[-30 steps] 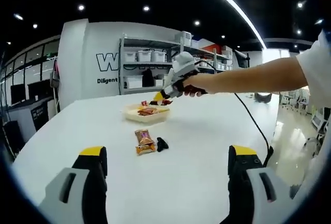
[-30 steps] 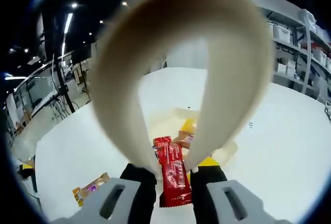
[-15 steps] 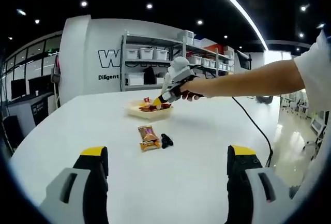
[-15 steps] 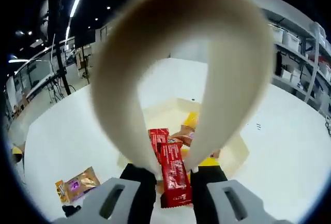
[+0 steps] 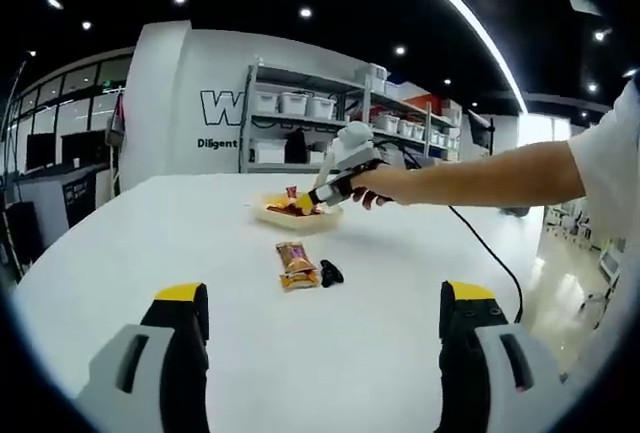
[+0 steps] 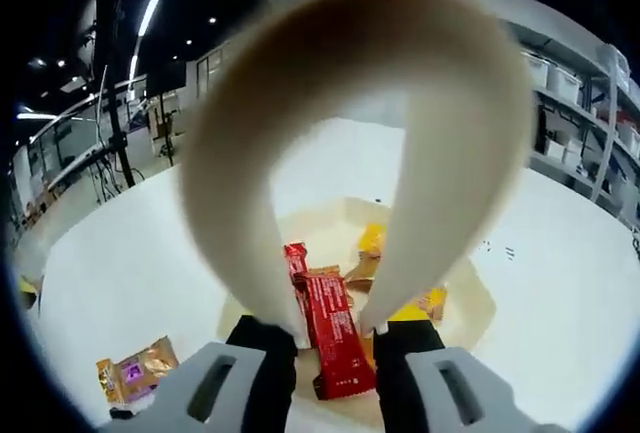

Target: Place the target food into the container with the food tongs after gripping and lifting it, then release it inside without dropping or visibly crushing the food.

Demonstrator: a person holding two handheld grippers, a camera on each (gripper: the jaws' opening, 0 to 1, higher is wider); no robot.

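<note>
L gripper view: left gripper is idle, jaws spread wide w/ nothing between them, bare white table ahead. Well ahead of it, slightly left of centre, sits the container, w/ the right gripper reaching in from the right over its rim; person's forearm trails off to the right. Between container and left gripper, an orange-brown snack packet lies flat, a small black object just beside it. R gripper view: right gripper is clenched on the cream food tongs, whose loop arches up and over the frame; tong arms converge just ahead of the jaws and pinch the red wrapped bar. Bar hangs over the container, which already holds another red bar and orange packets. Snack packet lies off to the gripper's left on the table. Handling, my read: bar looks light, wrapper glossy so prob. slippery, contents likely brittle — pinch mid-length across the flat faces, gentle squeeze only, and ease open low inside the container.
</note>
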